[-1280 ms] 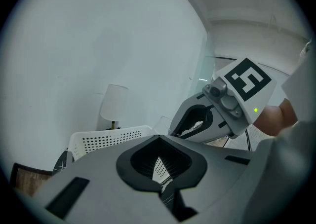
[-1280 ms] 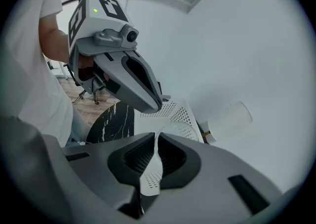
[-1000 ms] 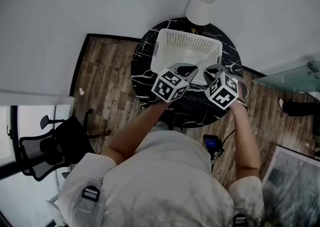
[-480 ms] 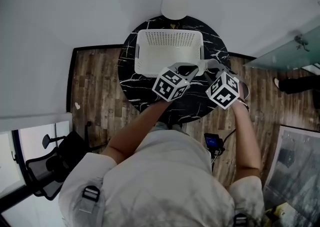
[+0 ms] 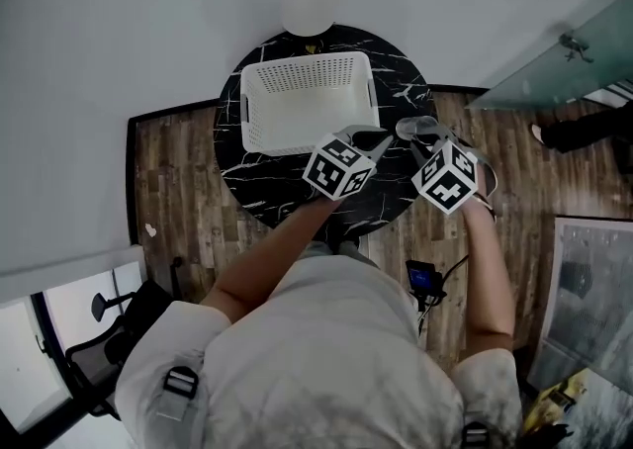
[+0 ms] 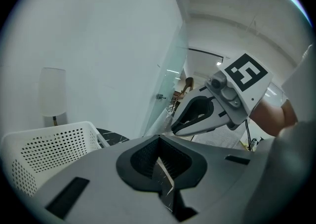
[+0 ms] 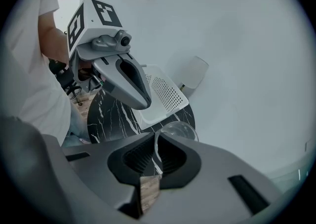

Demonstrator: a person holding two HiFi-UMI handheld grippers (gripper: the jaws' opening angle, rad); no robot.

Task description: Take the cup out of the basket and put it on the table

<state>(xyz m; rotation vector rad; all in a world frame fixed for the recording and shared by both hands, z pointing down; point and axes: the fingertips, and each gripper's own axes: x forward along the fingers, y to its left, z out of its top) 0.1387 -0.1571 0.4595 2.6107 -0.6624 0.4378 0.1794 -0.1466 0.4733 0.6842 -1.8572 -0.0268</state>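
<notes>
A clear glass cup [image 5: 419, 128] hangs just right of the white perforated basket [image 5: 297, 66], over the right part of the round black marble table [image 5: 267, 190]. My right gripper [image 5: 423, 140] is shut on the cup's rim; in the right gripper view the glass wall [image 7: 177, 130] runs between the jaws [image 7: 155, 156]. My left gripper [image 5: 384, 136] is beside it, near the basket's front right corner, shut with nothing in it [image 6: 160, 161]. The basket's inside shows no other thing in the head view.
A white table lamp [image 5: 305, 2] stands at the table's far edge behind the basket. Wooden floor surrounds the table, with a glass door [image 5: 554, 51] at the right and an office chair [image 5: 99, 348] at the lower left. A small dark device [image 5: 422, 282] lies on the floor.
My right gripper has moved from the basket's near right corner to the right of the basket with the cup in it. The left gripper stayed close beside it. The head view has shifted.
</notes>
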